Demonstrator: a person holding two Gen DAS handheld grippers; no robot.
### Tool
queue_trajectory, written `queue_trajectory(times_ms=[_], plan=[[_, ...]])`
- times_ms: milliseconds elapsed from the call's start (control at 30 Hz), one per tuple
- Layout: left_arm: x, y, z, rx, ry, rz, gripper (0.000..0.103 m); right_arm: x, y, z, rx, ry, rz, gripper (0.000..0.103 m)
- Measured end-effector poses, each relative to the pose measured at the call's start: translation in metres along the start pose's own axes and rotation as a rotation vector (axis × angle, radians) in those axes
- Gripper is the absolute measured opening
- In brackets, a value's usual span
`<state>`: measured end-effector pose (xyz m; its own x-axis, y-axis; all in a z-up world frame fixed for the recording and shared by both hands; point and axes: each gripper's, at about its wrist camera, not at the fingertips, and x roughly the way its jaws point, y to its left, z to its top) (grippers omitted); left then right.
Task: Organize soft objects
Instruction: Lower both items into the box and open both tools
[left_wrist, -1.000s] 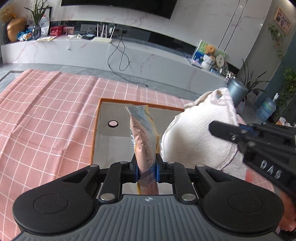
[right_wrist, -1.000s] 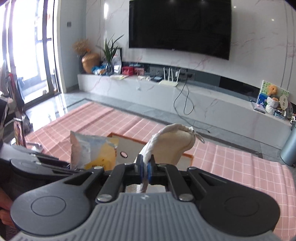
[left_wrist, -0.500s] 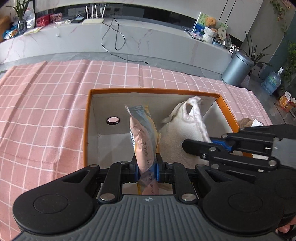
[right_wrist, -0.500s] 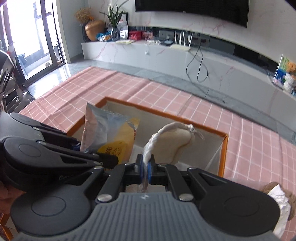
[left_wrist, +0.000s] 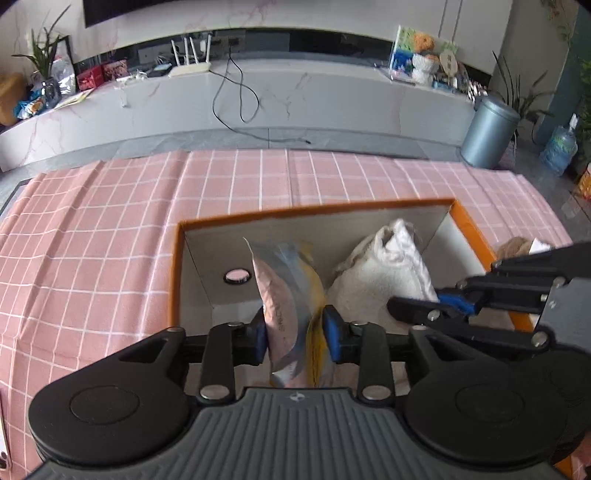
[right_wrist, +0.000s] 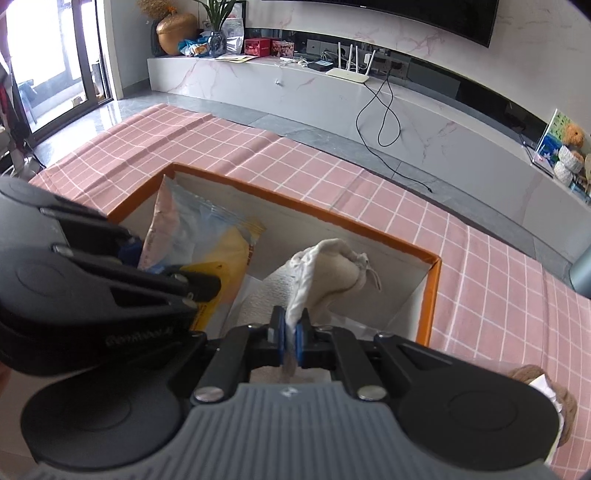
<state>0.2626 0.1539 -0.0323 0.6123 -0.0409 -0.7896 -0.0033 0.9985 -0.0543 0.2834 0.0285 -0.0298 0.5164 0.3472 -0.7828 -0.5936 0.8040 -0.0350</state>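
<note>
Surface: pink checked cloth (left_wrist: 110, 258) is covering it; marble TV bench (right_wrist: 295, 88) behind.
Box (left_wrist: 476, 236): is holding my packet (left_wrist: 284, 291) and white cloth (right_wrist: 332, 273).
Left tongs (left_wrist: 295, 332): just opening, packet sitting between.
Right tongs (right_wrist: 291, 332): pinching the white cloth.

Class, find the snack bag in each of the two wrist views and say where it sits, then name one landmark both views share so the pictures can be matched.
Left wrist view: the snack bag stands centre, low in the picture, between the left gripper pads, inside the orange-rimmed box.
Right wrist view: the snack bag is left of centre, inside the box, behind the left gripper.
Shared landmark: the white cloth bundle beside it in the box.
</note>
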Motion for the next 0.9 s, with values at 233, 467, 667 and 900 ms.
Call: queue_trajectory(times_ms=[233,467,667,900], plan=[[-0.023,0.009,0.004,-0.045,-0.095,0.008,0.068,0.002,0.010,-0.006,-0.102,-0.005,-0.072,0.006],[-0.024,0.009,-0.001,-0.042,-0.081,0.036,0.065,0.018,0.026,-0.006,-0.275,0.048,-0.183,0.007],[-0.020,0.014,-0.007,-0.044,-0.075,0.030,0.065,0.017,0.025,-0.006,-0.292,0.049,-0.211,0.017],[-0.020,0.013,-0.010,-0.042,-0.077,0.030,0.065,0.007,0.024,-0.008,-0.316,-0.010,-0.264,0.034]])
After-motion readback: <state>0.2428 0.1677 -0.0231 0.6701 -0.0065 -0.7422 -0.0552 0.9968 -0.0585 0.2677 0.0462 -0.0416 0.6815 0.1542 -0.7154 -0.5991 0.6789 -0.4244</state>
